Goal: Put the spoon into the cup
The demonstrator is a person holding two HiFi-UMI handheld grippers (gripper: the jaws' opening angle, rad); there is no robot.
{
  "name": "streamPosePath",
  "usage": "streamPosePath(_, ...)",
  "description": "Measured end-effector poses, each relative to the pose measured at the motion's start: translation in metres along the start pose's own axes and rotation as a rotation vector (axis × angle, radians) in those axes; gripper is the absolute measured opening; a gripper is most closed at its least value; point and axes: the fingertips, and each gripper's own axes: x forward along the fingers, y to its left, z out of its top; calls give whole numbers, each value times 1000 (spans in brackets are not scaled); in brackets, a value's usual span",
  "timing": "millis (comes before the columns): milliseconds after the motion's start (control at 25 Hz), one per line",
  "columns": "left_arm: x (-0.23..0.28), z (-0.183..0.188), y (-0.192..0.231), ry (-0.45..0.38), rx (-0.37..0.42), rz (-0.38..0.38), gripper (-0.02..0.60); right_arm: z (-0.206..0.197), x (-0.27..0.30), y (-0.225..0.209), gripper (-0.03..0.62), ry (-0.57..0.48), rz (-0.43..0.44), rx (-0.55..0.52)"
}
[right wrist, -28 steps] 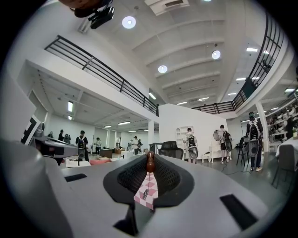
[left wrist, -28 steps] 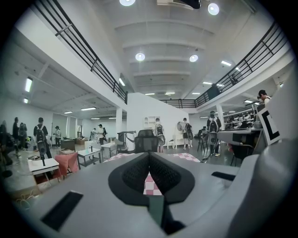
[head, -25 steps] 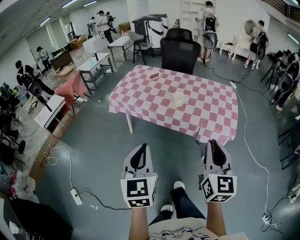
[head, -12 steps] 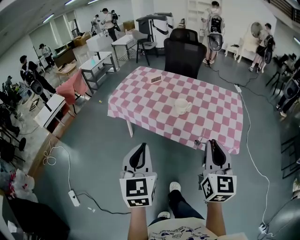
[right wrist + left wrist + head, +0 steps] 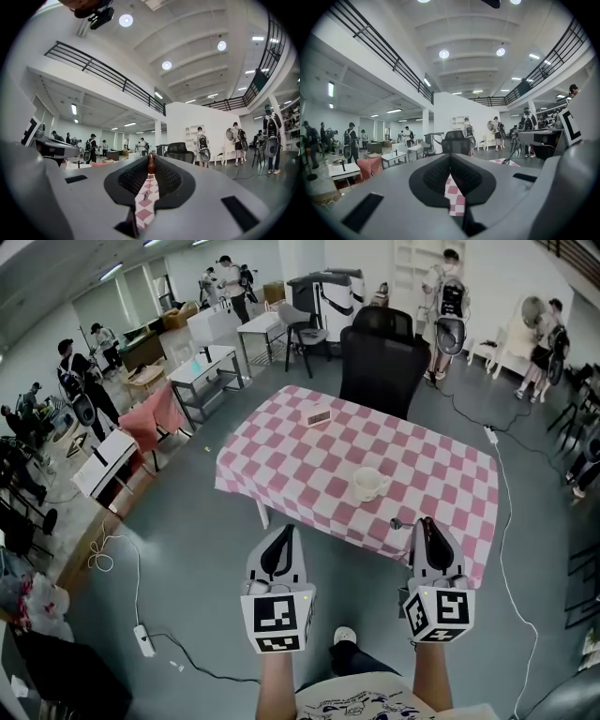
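A white cup (image 5: pixel 367 484) stands on the pink checked table (image 5: pixel 281 465), near its front right part. My right gripper (image 5: pixel 427 524) is level at the table's front edge, just right of the cup, shut on a spoon (image 5: pixel 400 522) whose metal bowl sticks out leftward from the tips. In the right gripper view the spoon (image 5: pixel 150 165) shows brown between the closed jaws of the right gripper (image 5: pixel 151 161). My left gripper (image 5: pixel 285 534) hangs over the floor short of the table, shut and empty. Checked cloth shows below the tips of the left gripper (image 5: pixel 450 157).
A small box (image 5: pixel 319 414) lies at the table's far side. A black office chair (image 5: pixel 380 357) stands behind the table. A power strip (image 5: pixel 142 637) and cables lie on the floor at left. Several people, desks and a pink chair (image 5: pixel 155 418) are further off.
The table and cup have come nearer in the head view. Both grippers have moved forward toward the table's front edge, the right one still holding the spoon.
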Motion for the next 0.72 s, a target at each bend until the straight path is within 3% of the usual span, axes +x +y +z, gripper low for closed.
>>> streamPosePath(320, 67, 11, 1, -5, -6, 56, 14, -2, 72, -29, 54, -4, 63, 10)
streamPosePath(720, 120, -10, -4, 64, -3, 66, 14, -34, 125, -53, 54, 59, 79, 44)
